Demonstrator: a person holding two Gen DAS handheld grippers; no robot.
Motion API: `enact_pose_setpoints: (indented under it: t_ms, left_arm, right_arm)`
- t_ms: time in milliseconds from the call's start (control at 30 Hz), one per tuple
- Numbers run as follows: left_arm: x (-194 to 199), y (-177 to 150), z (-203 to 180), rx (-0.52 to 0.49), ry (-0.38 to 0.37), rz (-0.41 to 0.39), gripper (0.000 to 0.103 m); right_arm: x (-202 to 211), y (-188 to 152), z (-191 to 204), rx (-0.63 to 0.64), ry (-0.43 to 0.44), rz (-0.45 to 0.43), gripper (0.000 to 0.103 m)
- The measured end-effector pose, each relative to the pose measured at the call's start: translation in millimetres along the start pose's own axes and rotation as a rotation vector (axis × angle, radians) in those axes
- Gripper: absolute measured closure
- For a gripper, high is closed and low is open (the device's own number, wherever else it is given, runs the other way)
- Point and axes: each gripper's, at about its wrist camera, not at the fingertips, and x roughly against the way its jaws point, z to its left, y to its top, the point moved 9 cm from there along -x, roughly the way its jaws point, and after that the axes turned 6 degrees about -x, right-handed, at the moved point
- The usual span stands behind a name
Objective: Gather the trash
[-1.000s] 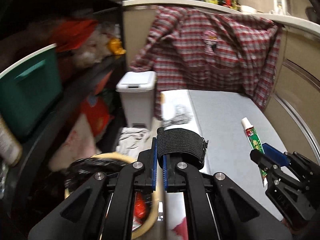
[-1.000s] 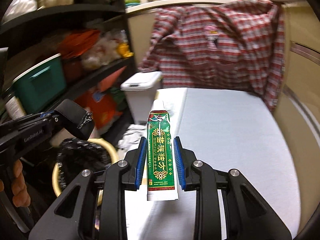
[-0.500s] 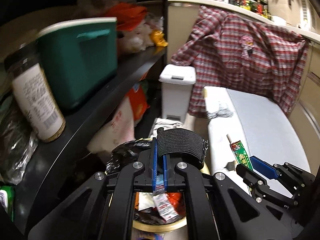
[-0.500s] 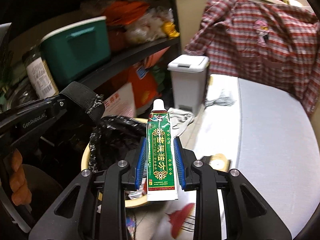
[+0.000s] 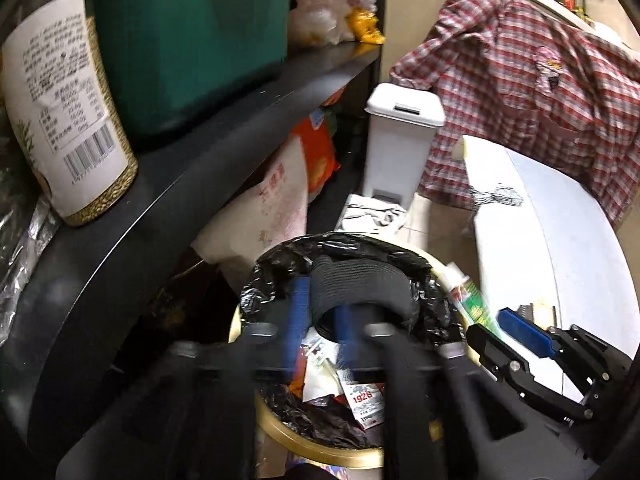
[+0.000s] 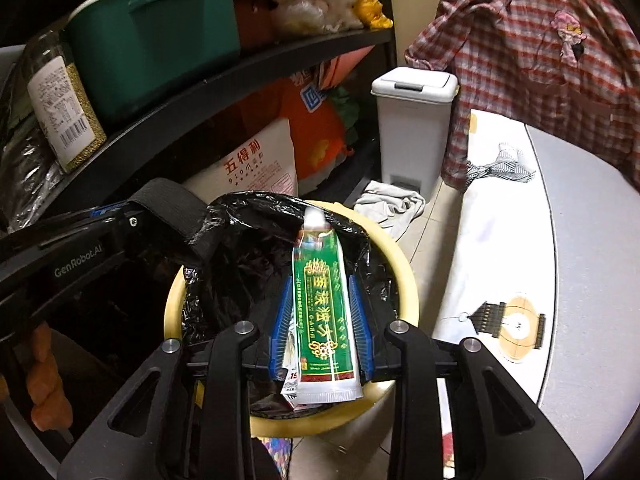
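A yellow-rimmed trash bin [image 6: 404,276] with a black liner, trash inside, sits on the floor below both grippers; its rim [image 5: 320,454] also shows in the left wrist view. My right gripper [image 6: 320,280] hangs over the bin, jaws opening. The green tube [image 6: 324,308] lies tilted between its blue pads, which no longer press on it. My left gripper [image 5: 320,314], blurred, is also over the bin with jaws opening. A black elastic band [image 5: 360,290] is still looped over its tip. Right gripper [image 5: 500,334] and tube [image 5: 468,296] appear at the bin's right rim.
A black shelf [image 5: 224,136] at left carries a green box [image 6: 152,36] and a labelled jar [image 5: 68,112]. A rice bag [image 6: 248,168], a white lidded bin [image 6: 412,120] and a cloth [image 6: 390,202] stand behind. A white table [image 6: 580,240] and plaid shirt [image 6: 532,52] are to the right.
Both grippers swung left off the table and sank over the yellow bin. Both sets of jaws widened; the tube tilted loose and the band is no longer pinched.
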Motion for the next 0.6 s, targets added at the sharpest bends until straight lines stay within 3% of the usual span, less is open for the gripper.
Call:
enact_pose_setpoints:
  t_ms: [33,67,167,267,400,600]
  left_arm:
    - [0,0,1,0.005,0.006,-0.001,0.031]
    - [2,2,3,0.009,0.018,-0.014,0.025]
    - [5,7,-2,-0.033,0.036,-0.044,0.018]
    - [9,8,-9,-0.075,0.056,-0.06,0.011]
    - [21,12,-21,-0.092,0.036,-0.086,0.011]
    - [45,26,-45,-0.094,-0.016,-0.144,0.011]
  right_arm:
    - [0,0,-2,-0.003,0.0,-0.005,0.041]
    - [0,1,-3,0.0,-0.006,-0.008,0.041]
    - [2,1,-12,0.008,-0.049,-0.01,0.037]
    - [10,3,-28,-0.023,-0.095,-0.022,0.026]
    - [28,9,-48,-0.039,-0.174,-0.041,0.02]
    - [95,33,-79,-0.059,-0.267,-0.192,0.018]
